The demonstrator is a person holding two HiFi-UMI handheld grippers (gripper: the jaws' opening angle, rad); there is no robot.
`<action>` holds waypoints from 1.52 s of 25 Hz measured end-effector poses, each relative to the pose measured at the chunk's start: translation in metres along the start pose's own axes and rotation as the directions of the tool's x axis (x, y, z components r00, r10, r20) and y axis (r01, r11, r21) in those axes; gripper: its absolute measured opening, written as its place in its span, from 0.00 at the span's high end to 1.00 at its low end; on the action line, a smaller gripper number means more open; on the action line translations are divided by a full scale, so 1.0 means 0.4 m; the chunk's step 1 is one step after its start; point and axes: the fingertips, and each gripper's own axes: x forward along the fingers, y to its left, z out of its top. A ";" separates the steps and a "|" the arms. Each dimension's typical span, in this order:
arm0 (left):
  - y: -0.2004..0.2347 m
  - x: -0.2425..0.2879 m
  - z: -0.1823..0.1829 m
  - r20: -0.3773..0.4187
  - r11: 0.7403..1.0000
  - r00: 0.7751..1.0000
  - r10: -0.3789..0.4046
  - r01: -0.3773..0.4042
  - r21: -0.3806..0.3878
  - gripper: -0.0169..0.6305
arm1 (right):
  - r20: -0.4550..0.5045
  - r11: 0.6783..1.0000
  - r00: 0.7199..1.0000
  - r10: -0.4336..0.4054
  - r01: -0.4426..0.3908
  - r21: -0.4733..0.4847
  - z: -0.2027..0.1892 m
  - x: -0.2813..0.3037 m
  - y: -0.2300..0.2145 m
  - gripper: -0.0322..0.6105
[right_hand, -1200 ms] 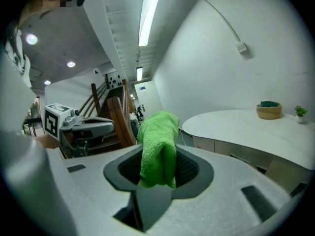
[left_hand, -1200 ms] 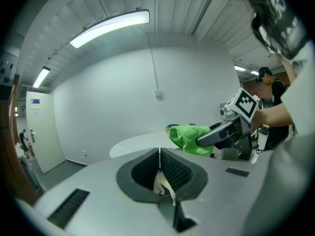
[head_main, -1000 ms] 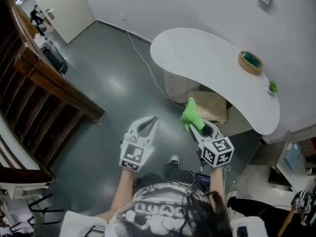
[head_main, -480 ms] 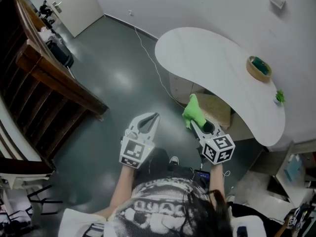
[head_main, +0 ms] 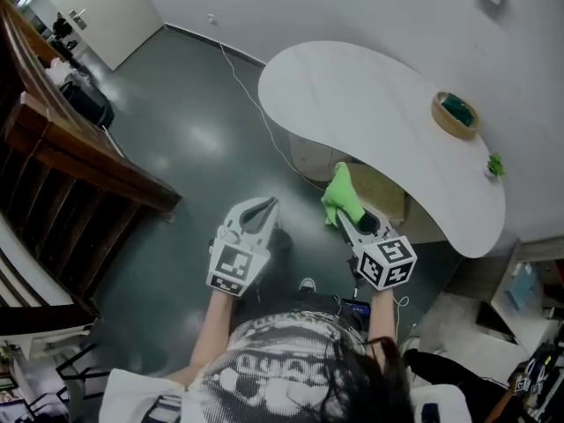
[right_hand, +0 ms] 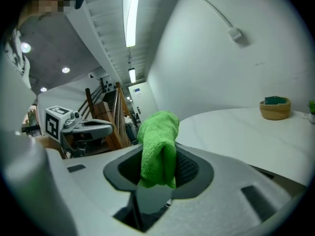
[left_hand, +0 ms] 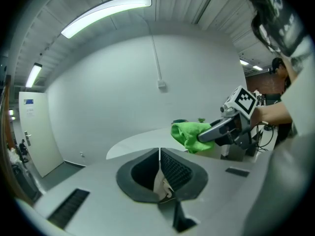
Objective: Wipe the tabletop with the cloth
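Observation:
A bright green cloth (head_main: 340, 195) (right_hand: 158, 145) sticks up out of my right gripper (head_main: 345, 220) (right_hand: 160, 173), whose jaws are shut on it. The gripper hangs over the floor just short of the near edge of the white curved tabletop (head_main: 370, 104) (right_hand: 246, 132). My left gripper (head_main: 256, 216) (left_hand: 159, 168) is held level beside it, to the left, over grey floor; its jaws are shut with nothing between them. In the left gripper view the right gripper (left_hand: 224, 129) and the cloth (left_hand: 189, 134) show at the right, in front of the tabletop (left_hand: 142, 141).
A round wooden bowl (head_main: 456, 113) (right_hand: 274, 107) with something dark green in it stands near the table's far right end, beside a small green plant (head_main: 493, 165). A tan box (head_main: 379, 190) lies under the table. A cable (head_main: 264, 122) runs over the floor. Wooden stair railing (head_main: 79, 161) stands at left.
The head view has shifted a little, so the table sits slightly differently in the picture. Both grippers keep their places relative to each other, and the cloth stays in the right one.

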 end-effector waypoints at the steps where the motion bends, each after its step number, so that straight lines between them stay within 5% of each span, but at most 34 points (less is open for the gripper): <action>1: 0.015 0.020 -0.005 -0.002 1.000 1.000 -0.009 0.009 -0.001 0.96 | 0.000 1.000 1.000 -0.009 0.009 0.002 0.006 0.018 -0.013 0.73; 22: 0.629 0.331 -0.015 0.049 0.992 0.991 -0.125 0.125 0.006 0.96 | -0.056 0.996 0.994 -0.092 0.093 0.010 0.271 0.705 -0.127 0.73; 32: 0.730 0.419 -0.035 0.068 0.978 0.975 -0.210 0.210 0.014 0.96 | -0.088 0.984 0.981 -0.174 0.176 0.020 0.310 0.882 -0.227 0.73; 38: 0.753 0.435 -0.058 0.073 0.974 0.972 -0.224 0.226 -0.014 0.96 | -0.162 0.981 0.968 -0.191 0.182 -0.068 0.326 0.970 -0.283 0.73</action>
